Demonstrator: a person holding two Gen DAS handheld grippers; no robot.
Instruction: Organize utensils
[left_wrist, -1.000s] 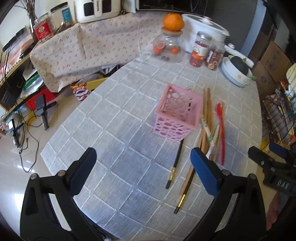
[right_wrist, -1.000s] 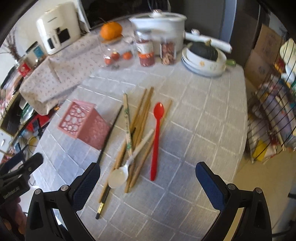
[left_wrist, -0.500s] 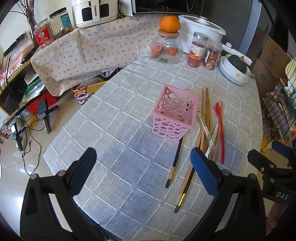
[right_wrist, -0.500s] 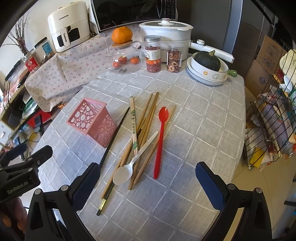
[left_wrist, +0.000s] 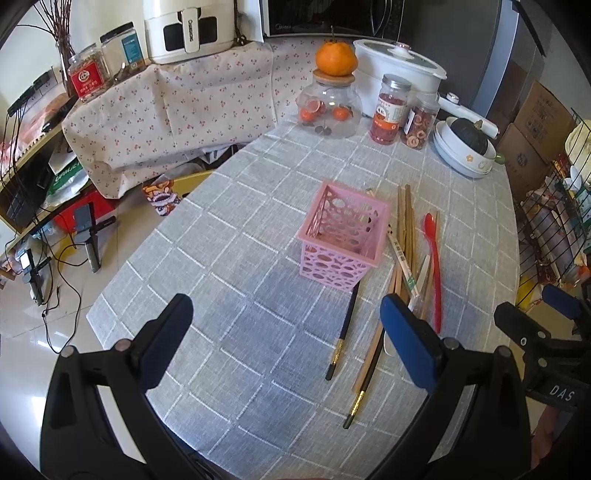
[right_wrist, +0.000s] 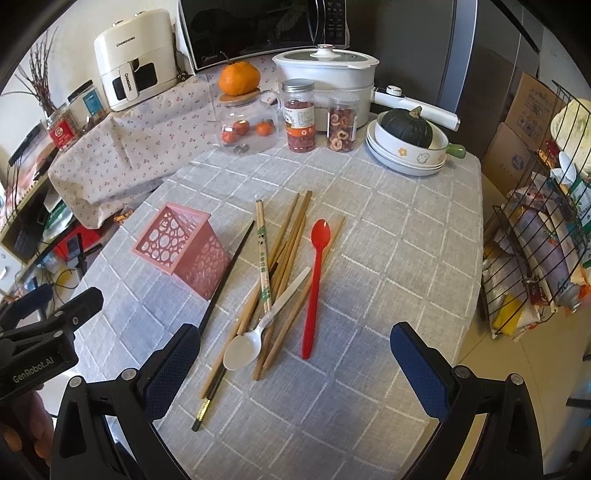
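Note:
A pink perforated basket (left_wrist: 343, 236) (right_wrist: 183, 245) stands upright on the grey checked tablecloth (left_wrist: 240, 266). Right of it lies a loose pile: several wooden chopsticks (right_wrist: 286, 254), two black chopsticks (left_wrist: 341, 334) (right_wrist: 231, 271), a white spoon (right_wrist: 258, 330) and a red spoon (right_wrist: 314, 284) (left_wrist: 433, 264). My left gripper (left_wrist: 286, 332) is open and empty, above the table's near edge, left of the pile. My right gripper (right_wrist: 295, 358) is open and empty, above the near ends of the utensils.
At the table's far edge stand a glass jar (right_wrist: 245, 123) with an orange on top, two snack jars (right_wrist: 300, 116), a white cooker (right_wrist: 327, 79) and stacked bowls (right_wrist: 404, 149) holding a squash. A wire rack (right_wrist: 535, 240) stands at right. The floor drops away at left.
Both grippers have lifted and tilted up, so the table and its far-edge items sit lower and fuller in view. Nothing on the table has moved. Both grippers stay open.

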